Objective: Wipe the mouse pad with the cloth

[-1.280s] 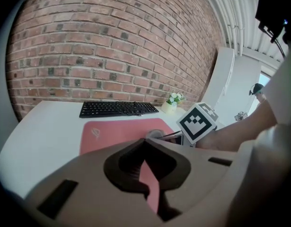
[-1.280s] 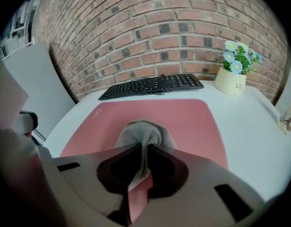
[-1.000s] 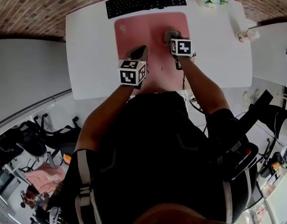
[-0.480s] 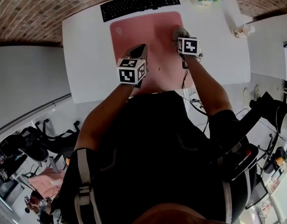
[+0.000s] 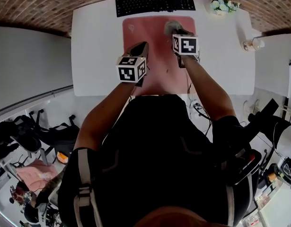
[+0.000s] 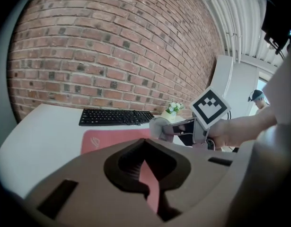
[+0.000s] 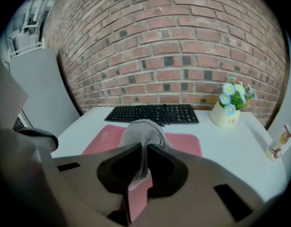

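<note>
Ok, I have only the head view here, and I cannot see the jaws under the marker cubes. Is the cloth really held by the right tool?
Observer: Yes. In the right gripper view the right tool is shut on the grey cloth, which bunches up ahead of the jaws.
Operator: And the left tool, does it carry something?
Observer: No. In the left gripper view the left tool has its jaws together with nothing between them; only the pink mouse pad shows through the slit.
</note>
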The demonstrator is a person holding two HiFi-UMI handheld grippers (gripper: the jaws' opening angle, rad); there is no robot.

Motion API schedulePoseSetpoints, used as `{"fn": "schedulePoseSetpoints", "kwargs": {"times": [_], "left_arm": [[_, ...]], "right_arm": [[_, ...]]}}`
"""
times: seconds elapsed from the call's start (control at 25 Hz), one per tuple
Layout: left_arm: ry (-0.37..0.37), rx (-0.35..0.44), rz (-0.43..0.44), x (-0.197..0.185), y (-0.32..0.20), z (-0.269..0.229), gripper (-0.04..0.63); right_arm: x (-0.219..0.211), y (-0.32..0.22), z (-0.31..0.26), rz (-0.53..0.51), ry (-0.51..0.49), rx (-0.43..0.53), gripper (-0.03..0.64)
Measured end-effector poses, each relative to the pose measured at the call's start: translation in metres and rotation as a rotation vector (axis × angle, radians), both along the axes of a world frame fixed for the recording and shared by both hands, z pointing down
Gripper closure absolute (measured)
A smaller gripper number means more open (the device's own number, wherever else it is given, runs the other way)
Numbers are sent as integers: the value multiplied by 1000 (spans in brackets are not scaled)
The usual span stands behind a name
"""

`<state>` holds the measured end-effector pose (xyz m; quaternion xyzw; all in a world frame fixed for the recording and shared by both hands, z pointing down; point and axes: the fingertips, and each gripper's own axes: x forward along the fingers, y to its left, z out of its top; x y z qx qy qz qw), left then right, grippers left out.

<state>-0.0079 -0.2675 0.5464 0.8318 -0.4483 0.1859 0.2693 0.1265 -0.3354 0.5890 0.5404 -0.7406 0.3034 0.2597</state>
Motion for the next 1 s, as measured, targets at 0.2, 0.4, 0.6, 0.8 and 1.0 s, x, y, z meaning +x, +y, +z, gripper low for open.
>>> {"fn": "schedulePoseSetpoints", "kwargs": {"times": [0.2, 0.4, 0.6, 0.8, 1.0], "left_arm": [[-19, 14, -98, -40, -3, -6, 595], [-67, 7, -210, -93, -2, -3, 595], [-102, -12, -324, -135, -6, -3, 595], [-94, -27, -365, -143, -10, -4, 595], [-91, -51, -380, -143, -5, 3, 595]], "right_arm": [[-74, -16, -20, -131, -60, 25, 575], [-152, -23, -22, -265, -131, 36, 575], [-205, -35, 5, -323, -139, -7, 575], [-225, -47, 42, -337, -102, -83, 575], [-225, -53, 67, -330, -97, -126, 575]]}}
